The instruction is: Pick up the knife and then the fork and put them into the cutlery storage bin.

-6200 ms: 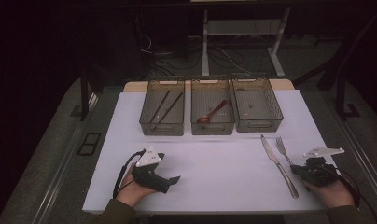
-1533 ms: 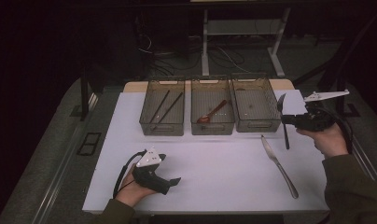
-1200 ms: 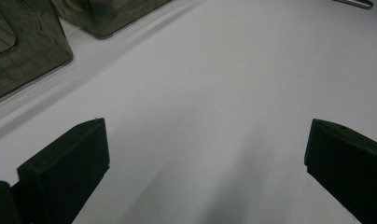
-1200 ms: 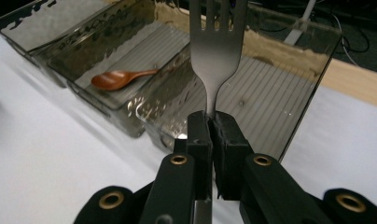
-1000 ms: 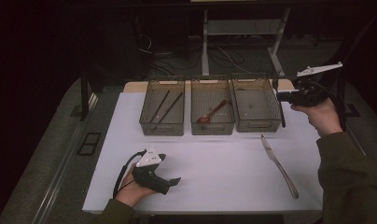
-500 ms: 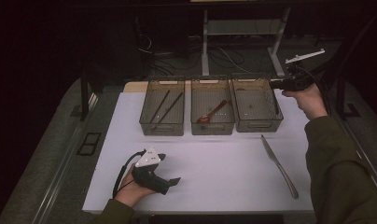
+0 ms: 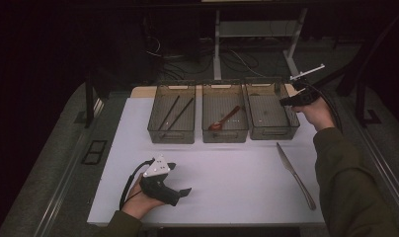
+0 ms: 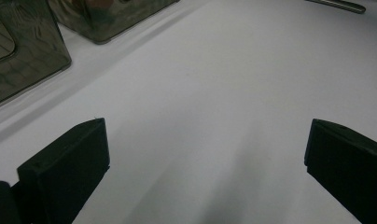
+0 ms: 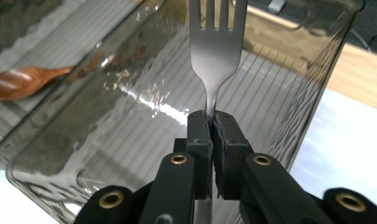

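Step in hand: the right claw (image 9: 210,126), clamped together on the neck of a silver metal fork (image 9: 217,42), holds it over the right-hand smoky clear plastic bin (image 7: 271,111), tines pointing ahead.
Fork's place: above the bin's near wall in the right gripper view, not yet inside; from the high view the fork itself is too small to make out by the right claw (image 7: 286,102).
Sorting so far: the left bin (image 7: 172,113) holds two dark thin sticks (image 7: 174,112), the middle bin (image 7: 224,112) a reddish wooden spoon (image 7: 223,120); the right bin looks bare.
Next move, as I judge it: lower the fork past the rim, tilt it flat along the ribbed floor, then part the jaws.
Still to sort: a silver table knife (image 7: 295,174) lies on the white surface (image 7: 237,173), well apart from the bins.
Left claw (image 8: 205,154): jaws wide apart, holding nothing, resting low over bare surface.
Edges: the bin walls are steep and close together; the surface's right edge is near the knife.
Open room: broad between bins and hands.
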The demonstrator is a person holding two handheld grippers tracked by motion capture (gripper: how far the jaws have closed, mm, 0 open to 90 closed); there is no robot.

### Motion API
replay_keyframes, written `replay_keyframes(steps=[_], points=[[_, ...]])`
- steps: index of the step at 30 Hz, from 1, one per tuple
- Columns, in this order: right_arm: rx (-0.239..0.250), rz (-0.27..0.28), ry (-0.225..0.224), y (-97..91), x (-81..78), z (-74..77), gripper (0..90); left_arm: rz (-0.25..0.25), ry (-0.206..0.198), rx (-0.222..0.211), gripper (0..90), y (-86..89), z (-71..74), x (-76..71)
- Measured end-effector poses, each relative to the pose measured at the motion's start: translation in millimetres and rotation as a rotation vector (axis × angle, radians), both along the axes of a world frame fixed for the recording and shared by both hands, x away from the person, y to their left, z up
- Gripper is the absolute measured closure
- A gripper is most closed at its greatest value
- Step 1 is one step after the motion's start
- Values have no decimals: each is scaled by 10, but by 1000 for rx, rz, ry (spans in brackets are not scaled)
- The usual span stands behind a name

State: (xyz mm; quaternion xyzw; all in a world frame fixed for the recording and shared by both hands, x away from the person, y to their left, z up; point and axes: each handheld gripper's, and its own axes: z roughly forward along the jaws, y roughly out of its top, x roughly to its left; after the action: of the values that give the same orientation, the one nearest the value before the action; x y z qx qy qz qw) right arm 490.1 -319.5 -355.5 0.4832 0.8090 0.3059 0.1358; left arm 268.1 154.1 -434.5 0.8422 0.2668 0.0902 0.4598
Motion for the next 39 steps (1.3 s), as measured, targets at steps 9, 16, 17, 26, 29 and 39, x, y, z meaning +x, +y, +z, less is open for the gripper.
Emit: replay_keyframes(steps=[9,16,17,26,29,39], points=[[-36,8,55,12,23,-174,849,-2,2,2,0,-1,-1,1],[-53,27,89,74,48,-232,834,-3,0,1,0,-4,2,-1],[-55,23,88,79,49,-239,799,-4,-1,1,0,-3,3,-2],[18,26,79,48,5,-193,522,-3,-2,2,0,2,1,-3],[52,21,49,16,-57,-154,483,-1,-1,2,0,4,-1,-1],[151,23,-3,-128,-373,-35,466,-3,1,10,0,-4,-10,2]])
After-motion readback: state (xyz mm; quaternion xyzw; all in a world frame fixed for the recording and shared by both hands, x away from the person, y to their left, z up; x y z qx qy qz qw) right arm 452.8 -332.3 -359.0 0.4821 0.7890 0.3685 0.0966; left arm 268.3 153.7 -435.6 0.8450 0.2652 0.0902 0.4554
